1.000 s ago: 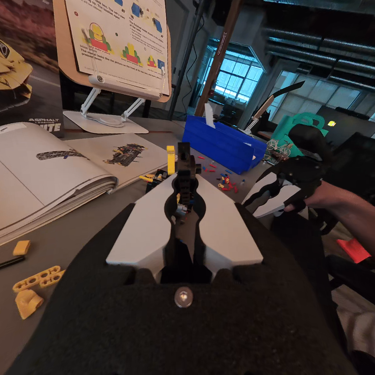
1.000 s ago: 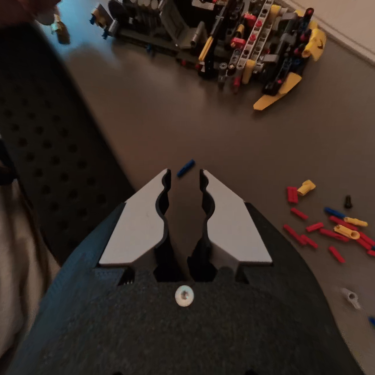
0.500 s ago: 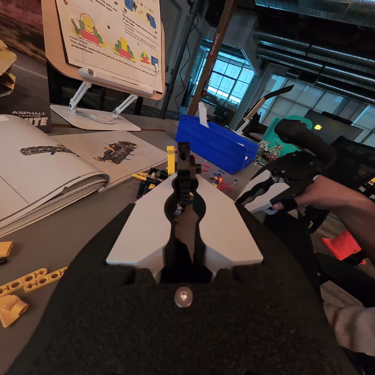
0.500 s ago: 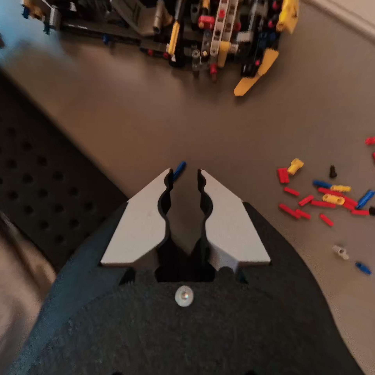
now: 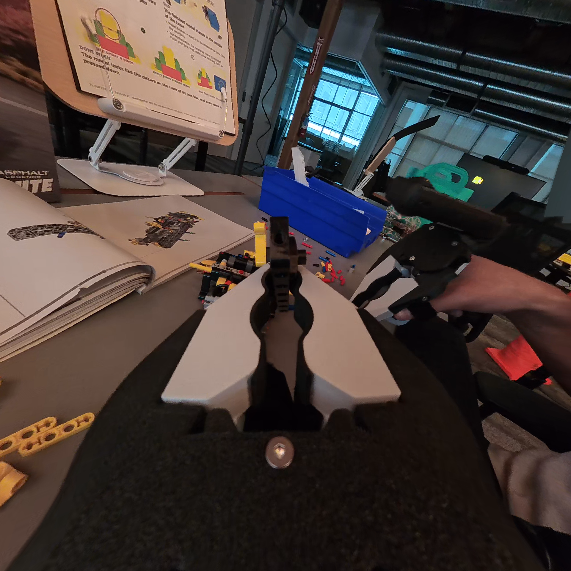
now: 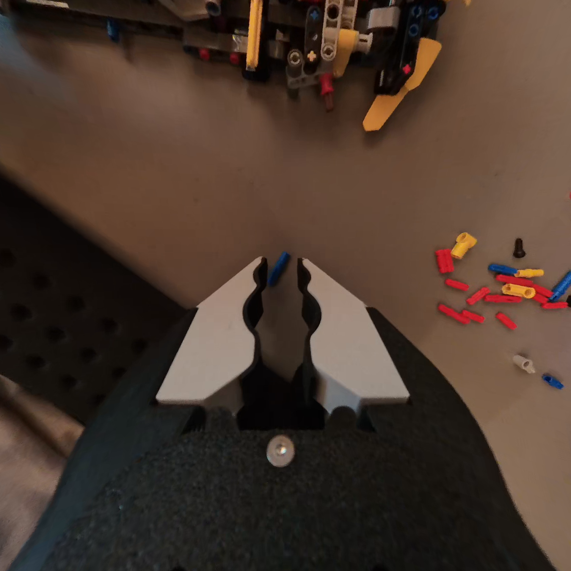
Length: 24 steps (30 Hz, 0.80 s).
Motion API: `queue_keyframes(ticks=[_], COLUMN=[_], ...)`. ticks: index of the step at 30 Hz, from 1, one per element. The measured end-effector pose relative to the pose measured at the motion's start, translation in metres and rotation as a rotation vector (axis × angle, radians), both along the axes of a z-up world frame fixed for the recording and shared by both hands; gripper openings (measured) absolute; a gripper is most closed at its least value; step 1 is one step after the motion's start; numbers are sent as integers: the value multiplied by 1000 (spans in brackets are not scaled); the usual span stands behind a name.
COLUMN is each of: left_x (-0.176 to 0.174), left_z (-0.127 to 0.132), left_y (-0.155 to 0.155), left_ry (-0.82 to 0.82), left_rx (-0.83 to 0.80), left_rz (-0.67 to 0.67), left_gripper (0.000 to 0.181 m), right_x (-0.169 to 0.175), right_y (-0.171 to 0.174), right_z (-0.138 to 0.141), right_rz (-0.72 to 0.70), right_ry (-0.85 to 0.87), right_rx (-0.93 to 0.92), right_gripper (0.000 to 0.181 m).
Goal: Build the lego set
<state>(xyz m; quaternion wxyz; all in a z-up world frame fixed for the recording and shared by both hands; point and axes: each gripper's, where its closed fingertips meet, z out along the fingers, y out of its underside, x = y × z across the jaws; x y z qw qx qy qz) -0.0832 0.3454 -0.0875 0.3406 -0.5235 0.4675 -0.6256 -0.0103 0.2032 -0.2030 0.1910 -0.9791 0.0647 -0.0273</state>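
Our right claw (image 6: 281, 262) open, tips straddling blue pin (image 6: 277, 268) on worktop (image 6: 216, 185). Pin nearer left finger, long axis roughly along fingers, tilted right. Left claw (image 5: 282, 272) clamped on black beam assembly (image 5: 281, 262), farther off.

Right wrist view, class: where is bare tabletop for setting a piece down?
Bare grey table lies between the partly built model and the right claw, left of the loose pin pile. The blue pin sits between its tips.
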Motion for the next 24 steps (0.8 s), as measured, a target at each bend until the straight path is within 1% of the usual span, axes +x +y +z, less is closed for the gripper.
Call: queue_keyframes(ticks=[2, 5, 8, 9, 10, 11, 14, 15, 16, 18, 19, 20, 22, 24], left_x=[0, 1, 1, 2, 2, 2, 3, 2, 2, 1, 0, 0, 0, 0], left_z=[-1, -1, -3, -3, -3, -4, -3, -1, 0, 1, 1, 1, 0, -2], left_y=[-2, -4, -7, -8, -8, -8, -11, -13, -14, -13, -13, -14, -22, -32], left_ry=[2, 6, 13, 16, 17, 19, 13, 6, -1, -4, -3, -5, 5, 14], left_rx=[5, 17, 28, 31, 32, 31, -10, -41, -67, -99, -111, -122, -99, -26], left_rz=[-8, -17, -28, -29, -29, -30, -60, -83, -100, -108, -116, -131, -166, -187], left_gripper=[9, 9, 8, 8, 9, 9, 9, 9, 9, 9, 9, 9, 9, 9], right_x=[-2, -5, -4, -4, -4, -9, -40, -49, -54, -52, -52, -54, -59, -64], right_y=[0, 3, 6, 10, 19, 32, 70, 77, 85, 98, 103, 106, 117, 130], right_z=[-4, -4, -4, -1, 7, 21, 90, 108, 117, 129, 139, 147, 149, 143], right_rz=[8, 28, 48, 48, 59, 87, 231, 271, 292, 299, 300, 302, 272, 244], right_ry=[10, 29, 73, 92, 117, 163, 339, 376, 373, 307, 313, 365, 487, 528], right_rx=[-19, 13, 49, 91, 178, 300, 775, 894, 965, 1083, 1168, 1223, 1226, 1192], right_gripper=[16, 5, 5, 4, 4, 4, 3, 4, 4, 3, 3, 4, 4, 4])
